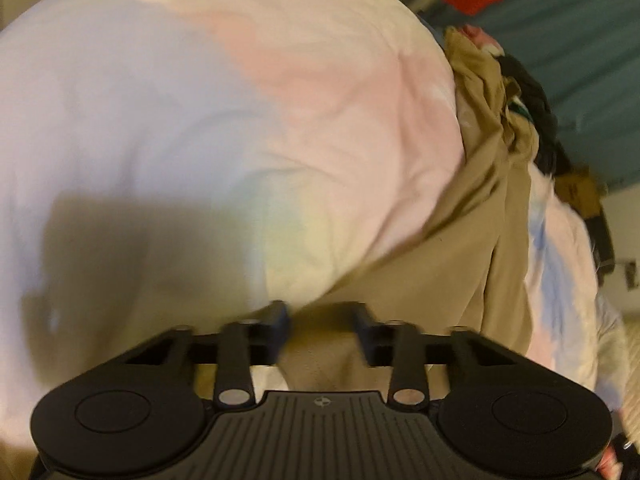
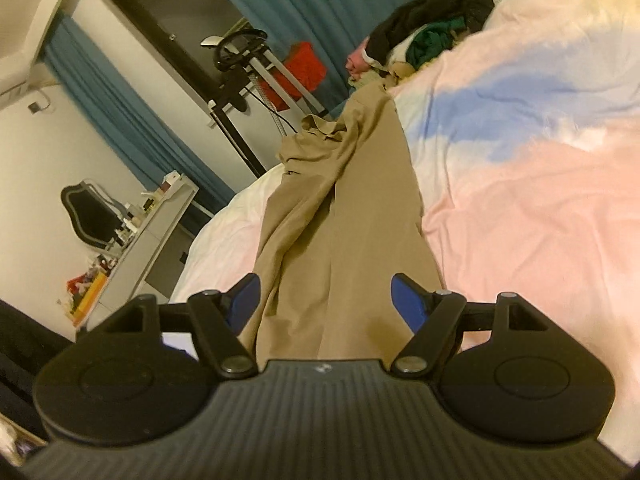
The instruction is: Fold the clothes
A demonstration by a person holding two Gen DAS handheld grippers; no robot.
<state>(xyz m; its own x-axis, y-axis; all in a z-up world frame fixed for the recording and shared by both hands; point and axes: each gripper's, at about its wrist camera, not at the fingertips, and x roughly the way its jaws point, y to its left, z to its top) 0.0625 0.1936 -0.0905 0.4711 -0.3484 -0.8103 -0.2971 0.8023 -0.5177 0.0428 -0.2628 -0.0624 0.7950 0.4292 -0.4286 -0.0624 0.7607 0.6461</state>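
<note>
A pair of tan trousers point(image 2: 344, 208) lies stretched along the bed, one end bunched toward the far edge. In the left wrist view the trousers point(image 1: 480, 216) run from the right side down to my left gripper point(image 1: 322, 316). Its jaws stand apart, with tan cloth lying between and below them. My right gripper point(image 2: 324, 296) is open wide, its blue fingers point(image 2: 408, 300) on either side of the trouser cloth, not pinching it.
A pastel pink, blue and white bedspread point(image 1: 200, 120) covers the bed point(image 2: 540, 208). A pile of dark, green and pink clothes point(image 2: 424, 36) sits at the far end. Beyond the bed edge stand a red item point(image 2: 306, 64), a metal stand point(image 2: 256, 80), teal curtains point(image 2: 120, 112) and a cluttered dresser point(image 2: 152, 232).
</note>
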